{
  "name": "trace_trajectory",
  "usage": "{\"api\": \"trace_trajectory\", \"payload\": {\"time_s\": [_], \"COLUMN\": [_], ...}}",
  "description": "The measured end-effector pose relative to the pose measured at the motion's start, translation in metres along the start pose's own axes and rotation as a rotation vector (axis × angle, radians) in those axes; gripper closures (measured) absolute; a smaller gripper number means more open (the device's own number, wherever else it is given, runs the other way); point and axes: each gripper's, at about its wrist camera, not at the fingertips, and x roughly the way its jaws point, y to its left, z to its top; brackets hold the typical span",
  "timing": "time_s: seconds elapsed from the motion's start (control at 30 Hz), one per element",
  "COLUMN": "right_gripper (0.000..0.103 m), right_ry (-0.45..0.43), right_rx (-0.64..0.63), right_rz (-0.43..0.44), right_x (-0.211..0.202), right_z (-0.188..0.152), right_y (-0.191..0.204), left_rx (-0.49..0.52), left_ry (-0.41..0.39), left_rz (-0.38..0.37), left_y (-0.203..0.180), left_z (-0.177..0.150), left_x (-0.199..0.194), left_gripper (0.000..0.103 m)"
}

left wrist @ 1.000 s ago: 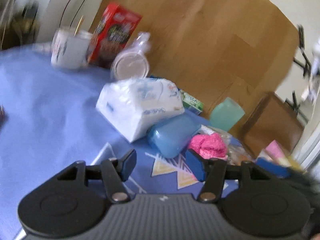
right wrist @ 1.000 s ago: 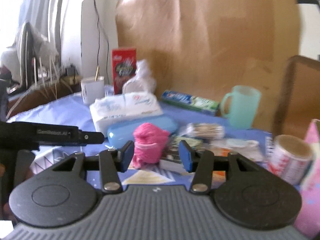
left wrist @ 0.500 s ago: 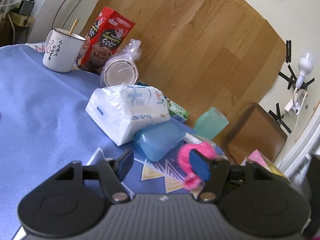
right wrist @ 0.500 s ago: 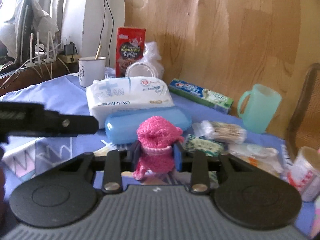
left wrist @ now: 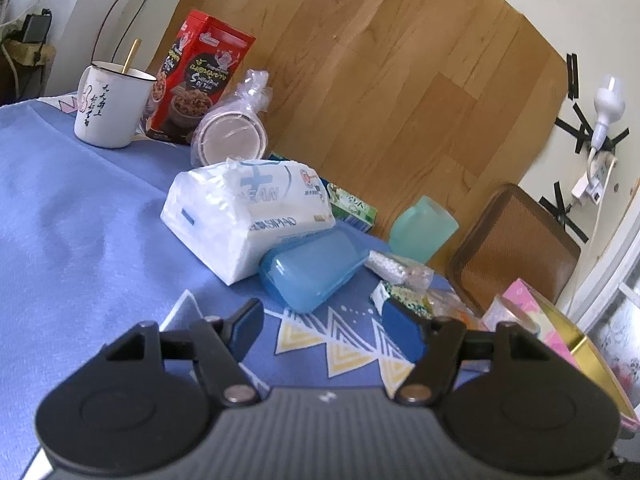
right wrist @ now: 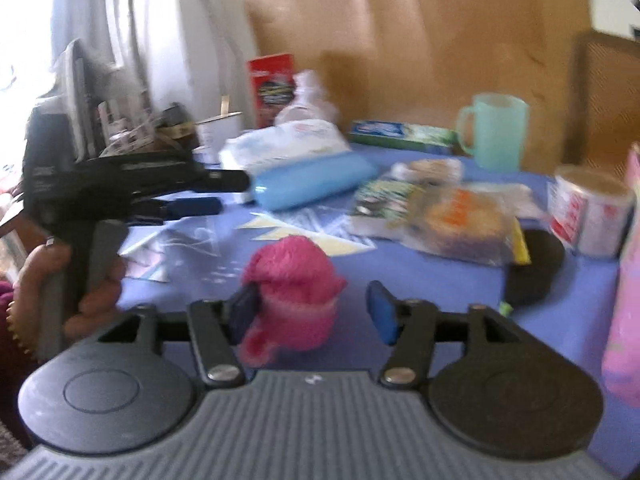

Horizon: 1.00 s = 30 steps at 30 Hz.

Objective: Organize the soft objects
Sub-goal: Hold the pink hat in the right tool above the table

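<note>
We are at the release step: our right tool [right wrist: 314, 312] has just been opening around the fuzzy pink knitted piece [right wrist: 292, 284], which sits between its jaws on the near blue table [right wrist: 420, 280], so next we back away cleanly while the left tool [left wrist: 322, 330] waits open and empty.

a white enamel mug [left wrist: 112, 110] with a stick in it is standing on the blue patterned tablecloth [left wrist: 72, 240], just beside a red cereal box [left wrist: 198, 80]. a translucent blue plastic case [left wrist: 312, 274] is lying against a white tissue pack [left wrist: 248, 216]. a pale green plastic cup [left wrist: 422, 230] is sitting near the wood-grain wall panel [left wrist: 380, 80], possibly touching it.
</note>
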Motion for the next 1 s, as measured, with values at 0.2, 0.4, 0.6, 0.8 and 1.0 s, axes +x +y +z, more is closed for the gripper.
{"api": "trace_trajectory", "payload": {"time_s": [0.2,0.4,0.6,0.8,1.0], "right_gripper": [0.024,0.024,0.023,0.021,0.02], "right_ry": [-0.014,-0.004,-0.008,-0.006,-0.006], "right_rx": [0.045,0.01,0.017,0.021,0.022], "right_rz": [-0.002,-0.003,-0.004,-0.005,-0.006], "right_x": [0.0051,0.0068,0.007,0.0065,0.0066], "right_z": [-0.0072,-0.0088,-0.009,-0.0092,-0.0092], "right_y": [-0.0036,-0.0004,-0.0014,-0.0016,-0.0017], "left_rx": [0.003,0.012,0.015,0.022,0.026], "left_ry": [0.005,0.009,0.015,0.018,0.013], "left_rz": [0.002,0.007,0.01,0.013,0.016], "left_y": [-0.0005,-0.0022,-0.0023,-0.0029,-0.0039], "left_z": [0.0001,-0.0002,-0.0002,-0.0005,-0.0003], "left_x": [0.001,0.0021,0.0036,0.0046,0.0039], "left_gripper": [0.032,0.032,0.032,0.031,0.025]}}
